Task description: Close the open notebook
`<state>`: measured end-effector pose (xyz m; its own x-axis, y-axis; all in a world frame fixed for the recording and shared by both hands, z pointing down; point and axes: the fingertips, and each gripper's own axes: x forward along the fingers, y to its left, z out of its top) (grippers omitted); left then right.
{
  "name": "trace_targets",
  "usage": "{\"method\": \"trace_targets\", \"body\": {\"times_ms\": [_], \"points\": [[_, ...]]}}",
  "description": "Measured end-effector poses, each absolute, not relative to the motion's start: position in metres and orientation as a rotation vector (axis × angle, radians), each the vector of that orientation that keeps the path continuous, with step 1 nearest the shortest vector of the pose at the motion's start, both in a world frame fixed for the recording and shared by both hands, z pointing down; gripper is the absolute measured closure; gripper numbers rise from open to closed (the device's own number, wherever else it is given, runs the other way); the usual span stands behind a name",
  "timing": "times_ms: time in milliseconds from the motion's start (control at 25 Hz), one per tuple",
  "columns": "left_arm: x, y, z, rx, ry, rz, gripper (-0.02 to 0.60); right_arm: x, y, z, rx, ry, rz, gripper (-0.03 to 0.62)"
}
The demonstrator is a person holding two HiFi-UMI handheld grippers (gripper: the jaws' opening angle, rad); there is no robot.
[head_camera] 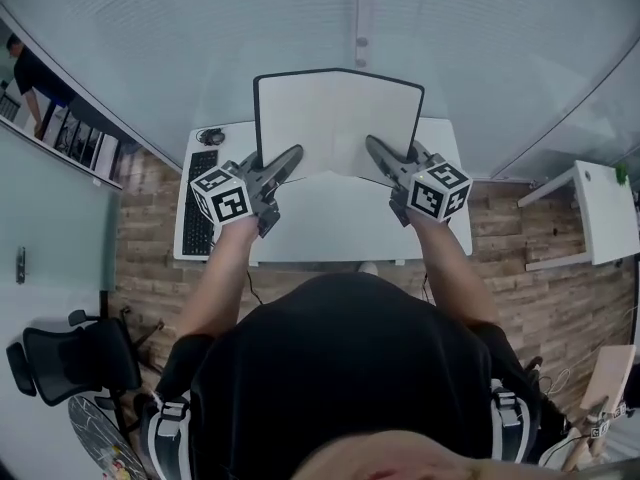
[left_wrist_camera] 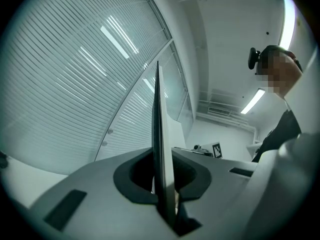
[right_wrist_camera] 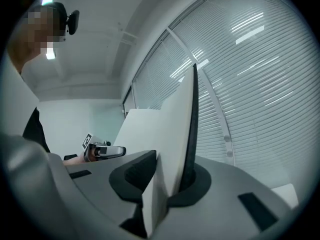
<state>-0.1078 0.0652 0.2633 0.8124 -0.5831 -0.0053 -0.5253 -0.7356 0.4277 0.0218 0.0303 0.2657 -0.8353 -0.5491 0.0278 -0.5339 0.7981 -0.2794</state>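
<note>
The notebook [head_camera: 335, 118] has a black cover and blank white pages. It hangs open above the white desk [head_camera: 330, 230], pages towards me. My left gripper [head_camera: 297, 154] is shut on its left edge, and my right gripper [head_camera: 371, 144] is shut on its right edge. In the left gripper view the notebook's [left_wrist_camera: 159, 134] left half stands edge-on, clamped between the jaws of the left gripper [left_wrist_camera: 165, 186]. In the right gripper view the cover and several pages of the notebook [right_wrist_camera: 181, 134] sit between the jaws of the right gripper [right_wrist_camera: 170, 191]. The left gripper [right_wrist_camera: 102, 151] shows across the open pages.
A black keyboard [head_camera: 200, 208] lies at the desk's left end. An office chair [head_camera: 70, 360] stands at lower left and another white table [head_camera: 605, 208] at the right. A glass wall with blinds [head_camera: 450, 38] runs behind the desk. A person [head_camera: 30, 78] stands far left.
</note>
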Motion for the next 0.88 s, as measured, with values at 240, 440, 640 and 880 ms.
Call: {"method": "trace_targets", "body": {"times_ms": [240, 440, 640, 880], "points": [[-0.084, 0.043, 0.268, 2.557, -0.845, -0.184, 0.529, 0.046, 0.002, 0.273, -0.845, 2.933, -0.43, 0.508], [-0.085, 0.041, 0.265, 2.544, -0.865, -0.187, 0.529, 0.045, -0.006, 0.274, -0.8, 2.947, -0.459, 0.503], [-0.068, 0.013, 0.281, 2.503, -0.881, -0.227, 0.529, 0.062, -0.035, 0.282, -0.772, 2.98, -0.445, 0.503], [-0.067, 0.011, 0.282, 2.49, -0.882, -0.246, 0.529, 0.064, -0.038, 0.287, -0.759, 2.978, -0.475, 0.503]]}}
